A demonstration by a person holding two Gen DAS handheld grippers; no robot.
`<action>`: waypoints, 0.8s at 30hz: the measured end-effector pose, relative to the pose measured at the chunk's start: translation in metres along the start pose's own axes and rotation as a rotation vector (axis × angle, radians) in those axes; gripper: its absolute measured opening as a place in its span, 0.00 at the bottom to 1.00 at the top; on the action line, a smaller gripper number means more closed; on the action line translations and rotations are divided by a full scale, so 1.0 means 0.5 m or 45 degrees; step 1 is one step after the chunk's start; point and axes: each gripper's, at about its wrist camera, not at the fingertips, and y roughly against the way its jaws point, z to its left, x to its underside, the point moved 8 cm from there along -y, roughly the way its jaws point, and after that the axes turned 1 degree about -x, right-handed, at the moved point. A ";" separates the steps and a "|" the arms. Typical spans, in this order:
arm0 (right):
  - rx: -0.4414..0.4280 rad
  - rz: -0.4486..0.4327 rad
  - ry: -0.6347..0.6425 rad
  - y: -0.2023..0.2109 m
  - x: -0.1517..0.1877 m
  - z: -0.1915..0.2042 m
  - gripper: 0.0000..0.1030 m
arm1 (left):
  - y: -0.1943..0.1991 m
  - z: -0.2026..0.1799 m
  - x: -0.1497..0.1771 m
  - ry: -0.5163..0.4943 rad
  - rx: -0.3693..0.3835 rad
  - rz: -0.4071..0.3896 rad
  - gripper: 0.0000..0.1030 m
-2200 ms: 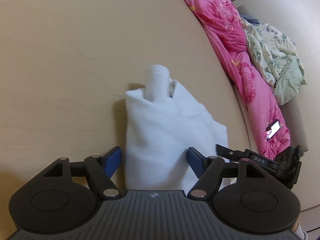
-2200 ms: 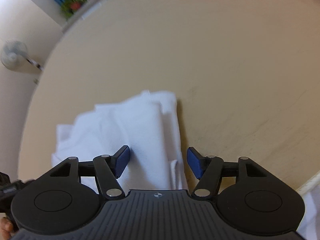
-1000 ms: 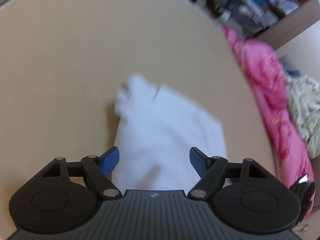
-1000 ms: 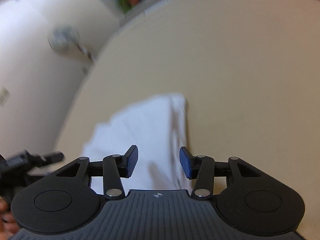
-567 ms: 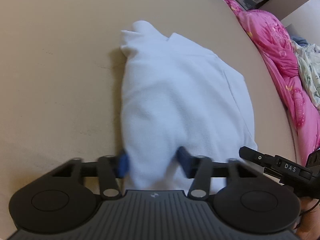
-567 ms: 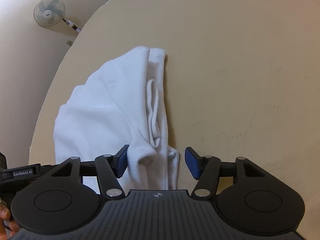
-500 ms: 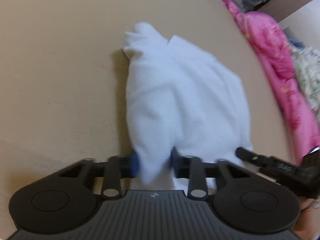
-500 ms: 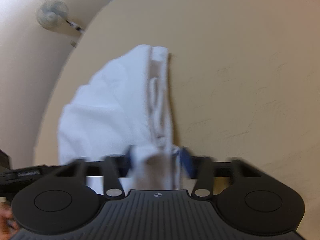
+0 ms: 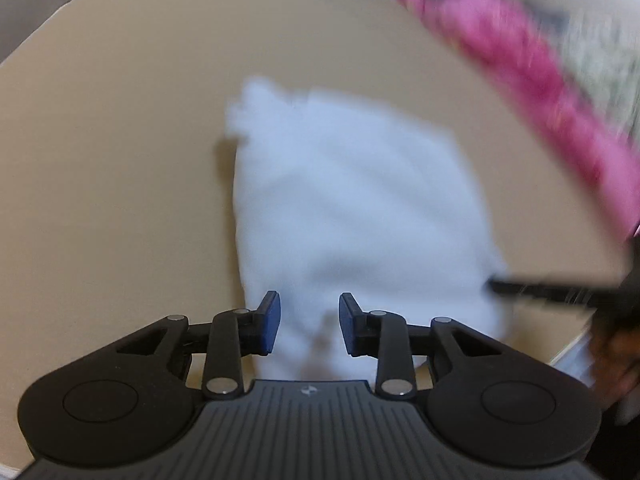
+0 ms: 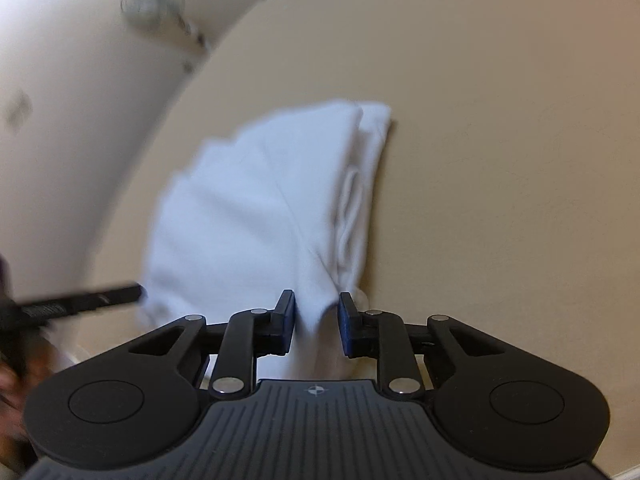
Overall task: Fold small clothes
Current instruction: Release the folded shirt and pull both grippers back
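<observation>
1. The white garment (image 9: 352,200) lies folded on the beige table (image 9: 100,160).
2. My left gripper (image 9: 309,328) pinches its near edge.
3. My right gripper (image 10: 316,326) grips the near corner, pads (image 10: 347,324) against cloth.

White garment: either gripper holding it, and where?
Both: left gripper and right gripper each pinch the white garment at its near edge.

No readable text in either view.
Lettering on the other gripper's black bar (image 10: 80,300), seen from the right wrist, is too blurred to make out.
</observation>
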 end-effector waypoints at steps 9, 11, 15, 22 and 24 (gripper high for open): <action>0.353 -0.242 0.137 0.125 0.039 0.008 0.34 | 0.129 -0.098 0.039 -0.182 -0.337 -0.279 0.89; 0.350 -0.311 0.189 0.166 0.048 0.039 0.38 | 0.173 -0.110 0.053 -0.169 -0.364 -0.325 0.89; 0.349 -0.426 0.285 0.230 0.096 0.088 0.60 | 0.230 -0.151 0.076 -0.090 -0.362 -0.353 0.90; 0.319 -0.542 0.303 0.296 0.177 0.158 0.81 | 0.305 -0.174 0.154 -0.021 -0.367 -0.414 0.99; 0.315 -0.544 0.280 0.298 0.197 0.169 0.81 | 0.298 -0.185 0.182 -0.028 -0.383 -0.454 1.00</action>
